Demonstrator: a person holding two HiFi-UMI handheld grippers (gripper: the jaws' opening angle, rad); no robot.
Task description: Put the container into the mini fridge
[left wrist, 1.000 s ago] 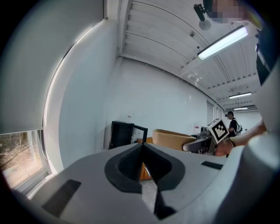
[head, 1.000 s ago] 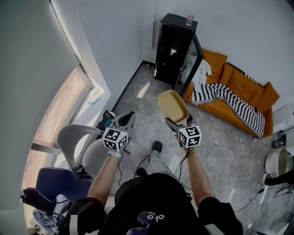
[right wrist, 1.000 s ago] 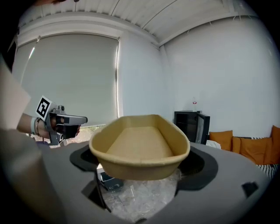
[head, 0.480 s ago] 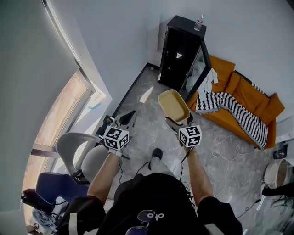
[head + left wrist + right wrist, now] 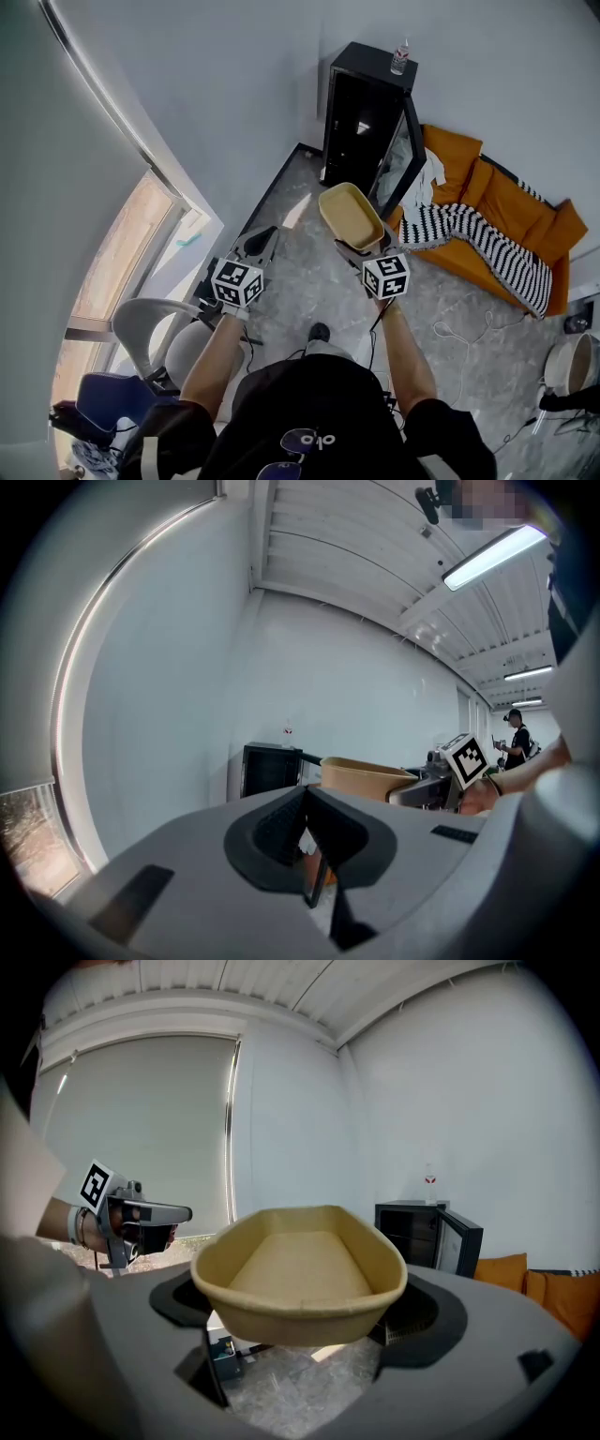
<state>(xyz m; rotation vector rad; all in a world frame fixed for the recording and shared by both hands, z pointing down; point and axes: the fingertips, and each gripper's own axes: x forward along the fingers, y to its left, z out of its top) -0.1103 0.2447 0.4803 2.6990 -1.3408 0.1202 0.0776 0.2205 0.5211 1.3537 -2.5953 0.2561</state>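
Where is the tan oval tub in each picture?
Head view: the tan oval paper container sits in the middle, held at the tip of the right tool.
Left gripper view: it is small and right of centre.
Right gripper view: it is big and fills the middle.
Shared landmark: the black mini fridge with its door open, beyond the container in every view.

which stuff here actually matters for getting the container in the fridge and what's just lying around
For the job:
- tan oval container, clamped in the right gripper
- black mini fridge, door open

Just lying about:
- clear bottle on the fridge top
- orange sofa
- black-and-white striped blanket
- grey chair
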